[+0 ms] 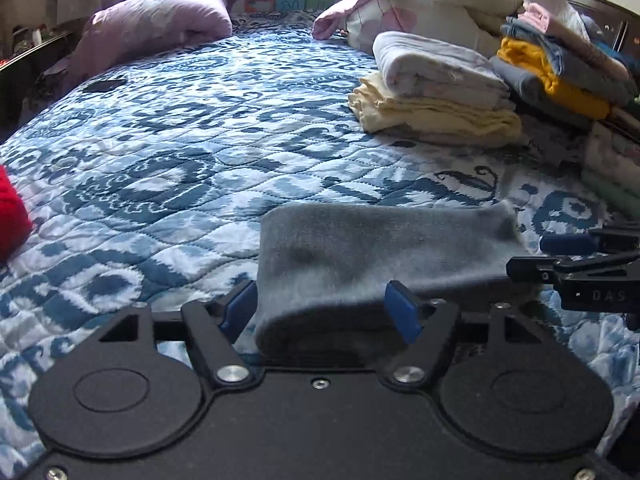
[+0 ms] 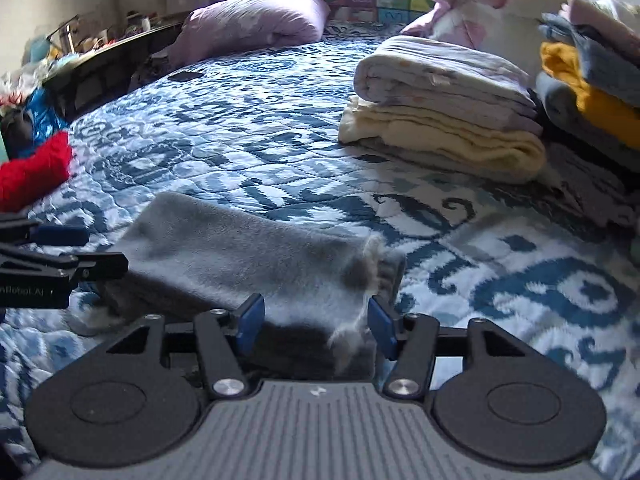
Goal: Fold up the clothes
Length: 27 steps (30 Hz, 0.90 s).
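A folded grey fleece garment lies on the blue-and-white patterned quilt. My left gripper is open, with its blue pads either side of the garment's left end. My right gripper is open too, its pads either side of the right end of the same garment, where a frayed hem shows. Each gripper shows at the edge of the other's view: the right gripper in the left wrist view, the left gripper in the right wrist view.
A stack of folded cream and white blankets and a pile of grey, yellow and blue clothes stand at the right. A red knit garment lies at the left. A lilac pillow and a dark phone lie farther back.
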Each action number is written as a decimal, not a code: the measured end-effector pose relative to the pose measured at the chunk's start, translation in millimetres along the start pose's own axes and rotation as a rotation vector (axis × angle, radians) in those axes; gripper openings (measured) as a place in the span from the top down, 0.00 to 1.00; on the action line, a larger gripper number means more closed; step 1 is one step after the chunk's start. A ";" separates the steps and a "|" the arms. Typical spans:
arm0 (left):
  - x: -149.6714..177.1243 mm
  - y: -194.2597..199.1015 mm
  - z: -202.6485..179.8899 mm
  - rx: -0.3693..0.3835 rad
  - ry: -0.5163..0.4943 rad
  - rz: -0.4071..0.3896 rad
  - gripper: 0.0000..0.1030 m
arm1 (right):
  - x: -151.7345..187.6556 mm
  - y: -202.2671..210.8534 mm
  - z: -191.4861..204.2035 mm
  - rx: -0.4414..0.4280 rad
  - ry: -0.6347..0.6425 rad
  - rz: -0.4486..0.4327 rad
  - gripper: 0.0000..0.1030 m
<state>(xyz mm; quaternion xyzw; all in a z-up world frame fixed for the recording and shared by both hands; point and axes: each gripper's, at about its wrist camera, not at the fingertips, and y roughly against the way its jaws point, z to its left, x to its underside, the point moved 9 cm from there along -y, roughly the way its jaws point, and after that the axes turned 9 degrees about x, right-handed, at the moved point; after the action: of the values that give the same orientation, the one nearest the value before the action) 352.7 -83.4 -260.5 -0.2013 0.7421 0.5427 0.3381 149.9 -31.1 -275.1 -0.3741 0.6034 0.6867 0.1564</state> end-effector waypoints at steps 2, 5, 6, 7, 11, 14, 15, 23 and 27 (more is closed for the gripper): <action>1.5 5.8 1.6 0.003 0.033 -0.001 0.31 | 1.1 4.5 -1.3 -0.001 -0.021 0.009 0.44; 4.0 10.9 0.4 0.010 0.059 0.015 0.28 | 3.7 10.6 -2.3 -0.005 -0.047 0.022 0.44; 4.6 11.7 -1.1 0.011 0.057 0.022 0.26 | 4.7 12.3 -2.8 -0.004 -0.051 0.025 0.43; 5.3 11.9 -2.1 0.012 0.057 0.029 0.24 | 5.7 13.6 -3.2 -0.002 -0.052 0.028 0.43; 7.4 12.3 -3.9 0.018 0.069 0.048 0.21 | 9.2 16.0 -3.0 0.007 -0.050 0.040 0.42; 8.5 10.3 -0.5 0.014 0.082 0.058 0.19 | 10.2 16.2 -3.6 0.007 -0.059 0.047 0.38; 8.7 9.5 1.2 0.010 0.083 0.060 0.19 | 10.4 15.9 -3.7 0.005 -0.062 0.050 0.37; 7.5 0.5 22.9 0.036 0.158 0.055 0.19 | 7.7 8.9 -7.8 -0.029 -0.117 0.067 0.31; 7.3 -7.0 38.4 0.070 0.228 0.056 0.19 | 1.9 3.4 -17.6 -0.098 -0.245 0.074 0.26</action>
<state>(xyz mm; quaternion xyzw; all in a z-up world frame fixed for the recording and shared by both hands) 363.2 -49.1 -277.4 -0.2291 0.7995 0.4993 0.2430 152.1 -48.9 -273.8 -0.2720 0.5588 0.7613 0.1850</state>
